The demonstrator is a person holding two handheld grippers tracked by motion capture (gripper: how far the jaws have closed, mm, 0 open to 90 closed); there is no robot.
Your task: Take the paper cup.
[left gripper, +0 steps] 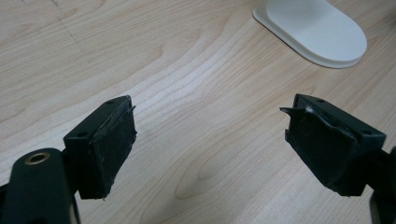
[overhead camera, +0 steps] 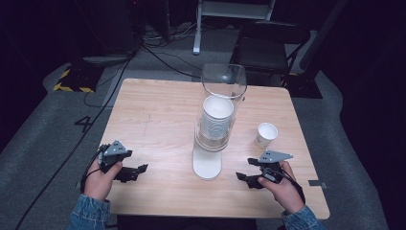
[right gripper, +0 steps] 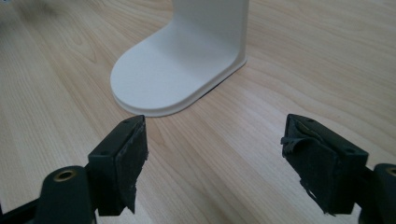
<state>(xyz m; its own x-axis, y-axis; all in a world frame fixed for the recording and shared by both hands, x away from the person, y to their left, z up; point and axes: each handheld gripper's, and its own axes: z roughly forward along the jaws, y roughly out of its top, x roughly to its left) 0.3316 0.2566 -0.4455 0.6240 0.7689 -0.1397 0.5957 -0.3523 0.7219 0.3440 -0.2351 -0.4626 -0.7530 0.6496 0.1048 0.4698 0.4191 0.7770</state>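
A clear cup dispenser (overhead camera: pixel 223 88) stands mid-table on a white base (overhead camera: pixel 207 165), with a stack of white paper cups (overhead camera: pixel 216 120) inside it. A single white paper cup (overhead camera: pixel 266 134) stands upright to its right. My left gripper (overhead camera: pixel 141 168) rests low at the table's front left, open, nothing between its black pads (left gripper: pixel 112 144). My right gripper (overhead camera: pixel 239 177) sits at the front right, open too, its pads (right gripper: pixel 125 161) apart over bare wood. The white base (left gripper: pixel 313 30) lies ahead of the left jaws, and the white base (right gripper: pixel 173 74) is close ahead of the right jaws.
The wooden table (overhead camera: pixel 158 120) stands on grey carpet. Behind it are a black chair (overhead camera: pixel 268 48), a white stand (overhead camera: pixel 230 19) and cables on the floor (overhead camera: pixel 163 55). A hand in a denim sleeve holds each gripper.
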